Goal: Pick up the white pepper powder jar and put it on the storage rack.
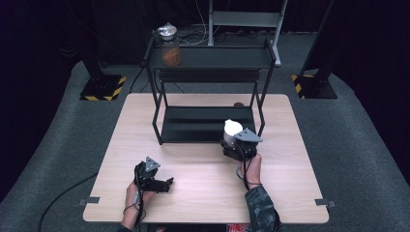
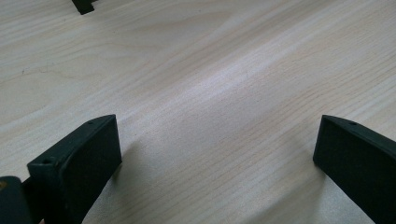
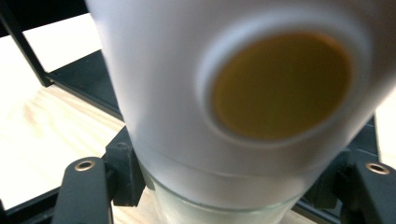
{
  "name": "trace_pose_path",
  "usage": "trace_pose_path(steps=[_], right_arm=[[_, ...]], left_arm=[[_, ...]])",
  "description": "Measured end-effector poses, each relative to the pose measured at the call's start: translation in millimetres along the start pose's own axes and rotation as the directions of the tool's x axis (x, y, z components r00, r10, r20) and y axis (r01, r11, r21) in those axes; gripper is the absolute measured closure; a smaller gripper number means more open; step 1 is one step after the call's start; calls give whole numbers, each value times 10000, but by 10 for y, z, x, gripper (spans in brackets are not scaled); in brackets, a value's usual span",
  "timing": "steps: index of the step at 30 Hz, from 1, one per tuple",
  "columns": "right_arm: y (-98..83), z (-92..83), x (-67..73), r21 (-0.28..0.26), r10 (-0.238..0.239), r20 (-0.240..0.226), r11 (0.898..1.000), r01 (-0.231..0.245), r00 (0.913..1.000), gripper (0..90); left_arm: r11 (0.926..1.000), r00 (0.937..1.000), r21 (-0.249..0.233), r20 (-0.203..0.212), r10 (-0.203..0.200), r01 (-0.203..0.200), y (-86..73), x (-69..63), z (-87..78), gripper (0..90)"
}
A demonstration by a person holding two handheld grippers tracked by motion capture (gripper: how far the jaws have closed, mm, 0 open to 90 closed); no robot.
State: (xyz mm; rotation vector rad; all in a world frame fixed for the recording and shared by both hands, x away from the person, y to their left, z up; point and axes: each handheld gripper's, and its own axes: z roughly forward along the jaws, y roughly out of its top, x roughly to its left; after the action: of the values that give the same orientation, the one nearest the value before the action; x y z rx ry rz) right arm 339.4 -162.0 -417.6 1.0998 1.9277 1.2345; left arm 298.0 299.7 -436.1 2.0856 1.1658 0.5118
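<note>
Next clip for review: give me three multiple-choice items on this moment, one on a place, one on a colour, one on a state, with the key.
1. Where does the jar with the orange-brown contents stand?
A. on the top shelf of the black rack
B. on the table beside the left tool
C. on the floor

2. What colour is the cap of the container in the right tool?
A. red
B. white
C. green

3. How does the left tool stand?
A. shut on the jar
B. shut on a cloth
C. open over bare wood

Key: 1 A, the high view shows the jar at the rack's upper left corner. 2 B, the right gripper view shows a white cap close up. 3 C, the left gripper view shows its jaws wide apart with nothing between them.
</note>
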Motion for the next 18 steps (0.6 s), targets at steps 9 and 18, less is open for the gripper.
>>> trace_pose_path(steps=[9, 18], right_arm=[[56, -96, -50, -72, 57, 303, 10000, -55, 9995, 297], [147, -202, -104, -176, -10, 589, 9998, 20, 9983, 297]], left_arm=[[10000, 10000, -2, 11, 2, -2, 0, 1, 0, 3], [10000, 10000, -10, -10, 34, -34, -2, -5, -1, 3]])
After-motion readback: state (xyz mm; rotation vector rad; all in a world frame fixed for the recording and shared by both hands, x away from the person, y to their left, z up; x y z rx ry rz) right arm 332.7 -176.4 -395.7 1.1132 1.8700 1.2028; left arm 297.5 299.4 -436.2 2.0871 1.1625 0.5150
